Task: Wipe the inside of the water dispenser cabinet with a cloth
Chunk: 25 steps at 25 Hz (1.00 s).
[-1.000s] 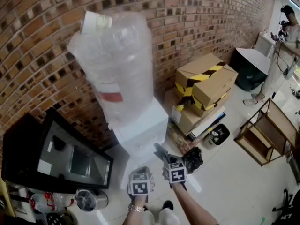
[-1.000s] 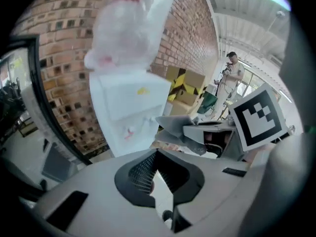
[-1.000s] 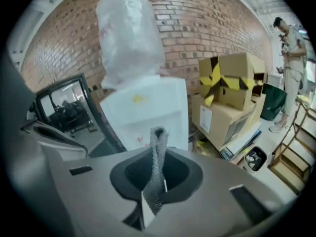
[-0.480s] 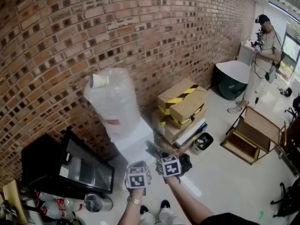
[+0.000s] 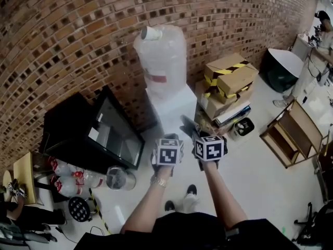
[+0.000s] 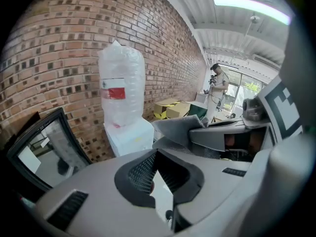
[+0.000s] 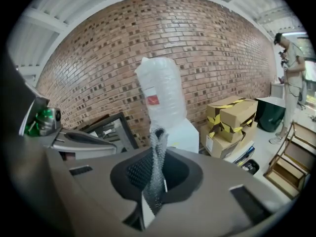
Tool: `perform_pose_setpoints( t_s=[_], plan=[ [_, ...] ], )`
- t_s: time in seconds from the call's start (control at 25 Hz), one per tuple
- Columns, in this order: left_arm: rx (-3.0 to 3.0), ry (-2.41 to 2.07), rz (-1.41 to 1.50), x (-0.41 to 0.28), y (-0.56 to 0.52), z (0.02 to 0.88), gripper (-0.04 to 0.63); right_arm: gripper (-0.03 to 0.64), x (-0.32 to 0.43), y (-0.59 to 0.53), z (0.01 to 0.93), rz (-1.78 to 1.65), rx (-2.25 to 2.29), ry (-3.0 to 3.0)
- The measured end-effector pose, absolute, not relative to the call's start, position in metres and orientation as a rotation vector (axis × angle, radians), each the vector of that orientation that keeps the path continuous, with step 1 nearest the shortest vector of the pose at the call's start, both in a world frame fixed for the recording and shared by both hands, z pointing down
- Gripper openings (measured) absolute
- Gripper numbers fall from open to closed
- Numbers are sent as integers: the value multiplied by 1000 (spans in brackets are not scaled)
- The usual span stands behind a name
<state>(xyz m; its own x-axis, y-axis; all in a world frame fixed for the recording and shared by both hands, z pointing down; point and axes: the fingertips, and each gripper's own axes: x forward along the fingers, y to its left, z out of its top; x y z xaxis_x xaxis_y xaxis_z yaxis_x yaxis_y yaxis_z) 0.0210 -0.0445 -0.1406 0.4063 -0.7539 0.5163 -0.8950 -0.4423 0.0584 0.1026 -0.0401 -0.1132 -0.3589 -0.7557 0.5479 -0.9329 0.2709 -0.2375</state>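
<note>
Cloth, grey and knobbly, is pinched in the right gripper; the left gripper is closed on nothing. Both are held well apart from the water dispenser, which stands against the brick wall. I think the empty gripper should open the cabinet first. Room is narrow: a black glass-fronted box on the left, cardboard boxes near on the right.
</note>
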Motion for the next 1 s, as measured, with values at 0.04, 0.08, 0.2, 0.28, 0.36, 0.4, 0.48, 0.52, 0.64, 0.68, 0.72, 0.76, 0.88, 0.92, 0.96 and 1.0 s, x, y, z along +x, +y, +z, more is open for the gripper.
perform_pose_setpoints(
  t_s=[0.04,0.08,0.2,0.28,0.36,0.4,0.48,0.52,0.64,0.68,0.72,0.76,0.88,0.92,0.96,1.0],
  plan=[
    [2339,-1429,609,11,-35,-139,2,25,93,-29,-112,763,1533,-2220],
    [2341,-1425,609,2,-27,-139,2,25,84,-20,-111,768,1533,-2216],
    [2354,-1402,606,-17,-6,-141,2,25,58,4,-117,784,1536,-2222],
    [2360,-1394,606,-26,5,-143,2,25,44,17,-126,776,1535,-2241],
    [2368,-1384,608,-28,16,-144,2,25,38,29,-133,758,1539,-2250],
    [2375,-1378,612,-27,23,-144,2,25,36,34,-135,750,1542,-2253],
    [2384,-1372,630,-25,34,-142,2,25,35,43,-135,738,1548,-2258],
    [2384,-1375,635,-25,36,-141,2,25,33,44,-136,733,1544,-2263],
    [2375,-1397,622,-24,39,-149,2,25,28,48,-141,719,1510,-2283],
    [2376,-1405,618,-23,40,-153,2,25,28,48,-146,708,1507,-2292],
    [2381,-1414,612,-21,39,-158,2,25,30,47,-150,692,1510,-2300],
    [2384,-1421,604,-19,38,-162,2,25,32,46,-155,676,1513,-2306],
    [2383,-1432,585,-13,39,-168,2,23,38,48,-160,652,1514,-2308],
    [2386,-1434,582,-11,39,-169,2,23,40,49,-160,643,1515,-2305],
    [2390,-1434,579,-8,38,-170,2,23,43,48,-161,630,1520,-2300],
    [2396,-1432,577,-5,37,-171,2,23,47,47,-162,616,1526,-2294]
  ],
)
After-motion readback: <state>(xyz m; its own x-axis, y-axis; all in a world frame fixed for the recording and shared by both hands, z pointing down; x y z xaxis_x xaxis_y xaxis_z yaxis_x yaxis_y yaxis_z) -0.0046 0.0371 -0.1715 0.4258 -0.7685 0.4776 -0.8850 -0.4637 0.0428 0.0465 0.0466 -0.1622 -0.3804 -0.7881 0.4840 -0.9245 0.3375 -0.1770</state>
